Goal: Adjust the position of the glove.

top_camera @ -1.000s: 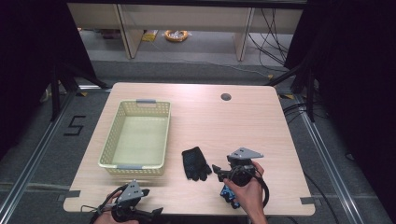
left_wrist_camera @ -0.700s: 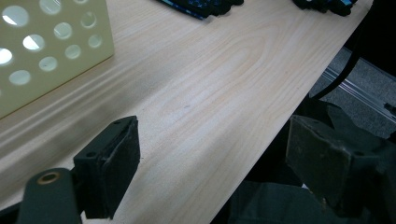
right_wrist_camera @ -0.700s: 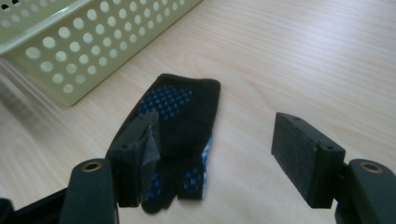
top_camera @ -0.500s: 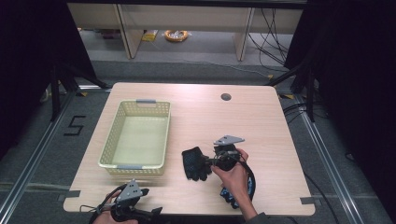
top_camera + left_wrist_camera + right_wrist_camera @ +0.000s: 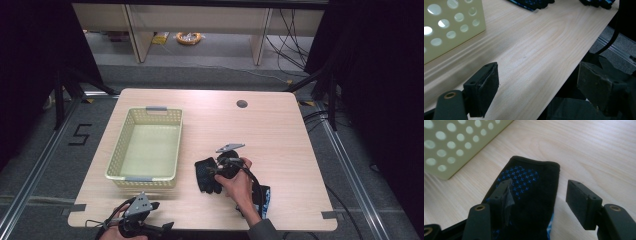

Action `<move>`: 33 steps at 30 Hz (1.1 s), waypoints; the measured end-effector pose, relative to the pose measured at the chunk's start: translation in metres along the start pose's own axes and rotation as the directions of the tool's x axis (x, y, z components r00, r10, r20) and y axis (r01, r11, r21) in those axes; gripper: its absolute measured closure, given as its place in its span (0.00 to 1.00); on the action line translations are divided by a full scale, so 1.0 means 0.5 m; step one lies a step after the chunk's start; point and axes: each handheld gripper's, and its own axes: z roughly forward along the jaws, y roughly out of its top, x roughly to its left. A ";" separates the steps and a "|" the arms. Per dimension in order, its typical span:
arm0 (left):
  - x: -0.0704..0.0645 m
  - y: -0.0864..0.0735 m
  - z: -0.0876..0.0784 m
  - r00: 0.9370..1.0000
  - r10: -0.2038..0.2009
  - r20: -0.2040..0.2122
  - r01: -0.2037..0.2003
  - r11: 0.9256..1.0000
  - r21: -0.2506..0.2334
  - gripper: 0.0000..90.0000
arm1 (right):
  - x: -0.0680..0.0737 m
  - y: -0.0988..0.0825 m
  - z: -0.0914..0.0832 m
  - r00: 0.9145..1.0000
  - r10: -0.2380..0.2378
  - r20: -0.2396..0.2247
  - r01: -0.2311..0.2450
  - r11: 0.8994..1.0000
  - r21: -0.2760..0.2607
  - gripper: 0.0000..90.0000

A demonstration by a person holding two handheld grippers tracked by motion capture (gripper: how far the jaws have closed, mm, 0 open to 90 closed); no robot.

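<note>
Near the front of the worktop [image 5: 280,135] we have brought our right claw [image 5: 536,195] in from the right edge to the black glove [image 5: 206,175], which lies flat just right of the yellow basket [image 5: 150,112], and its jaws have just been narrowing with the glove's cuff between them, though the right pad stands clear of the fabric. We judge the pick about to begin, the basket the likely goal. Our left claw [image 5: 541,92] waits wide and empty at the front edge, unmoved.
</note>
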 end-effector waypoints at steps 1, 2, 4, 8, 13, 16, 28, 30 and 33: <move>0.000 0.000 0.001 1.000 -0.003 -0.002 0.003 1.000 -0.009 0.19 | 0.005 0.002 0.011 1.000 0.007 0.004 -0.007 1.000 0.015 0.44; 0.000 0.000 0.001 1.000 -0.002 0.000 0.002 1.000 -0.008 0.19 | 0.005 0.002 0.011 1.000 0.007 0.004 -0.007 1.000 0.015 0.44; 0.000 0.000 0.000 1.000 -0.001 0.000 0.001 1.000 -0.005 0.19 | 0.009 0.003 0.020 1.000 -0.003 0.011 0.003 1.000 0.023 0.44; 0.000 0.000 -0.001 1.000 0.001 0.005 -0.001 1.000 -0.002 0.19 | 0.013 0.004 0.034 0.999 -0.031 0.038 0.029 0.999 0.046 0.44; -0.001 0.000 0.000 1.000 0.004 0.003 -0.004 1.000 -0.009 0.19 | 0.017 0.001 0.047 0.997 -0.070 0.044 0.067 0.996 0.065 0.55; -0.001 0.000 -0.001 1.000 0.003 0.002 -0.003 1.000 -0.008 0.19 | 0.014 0.000 0.044 0.995 -0.094 0.036 0.092 0.994 0.065 0.63; 0.001 0.000 -0.004 1.000 0.017 0.011 -0.017 1.000 0.014 0.19 | 0.009 -0.001 0.032 0.982 -0.183 -0.034 0.184 0.983 0.016 0.93; 0.001 0.000 -0.002 1.000 0.016 0.003 -0.016 1.000 0.005 0.19 | 0.009 0.002 0.022 0.979 -0.197 -0.059 0.198 0.980 0.007 0.93; 0.000 0.000 -0.002 1.000 0.016 0.003 -0.016 1.000 0.004 0.19 | 0.015 0.003 0.006 0.978 -0.200 -0.066 0.202 0.979 0.019 0.94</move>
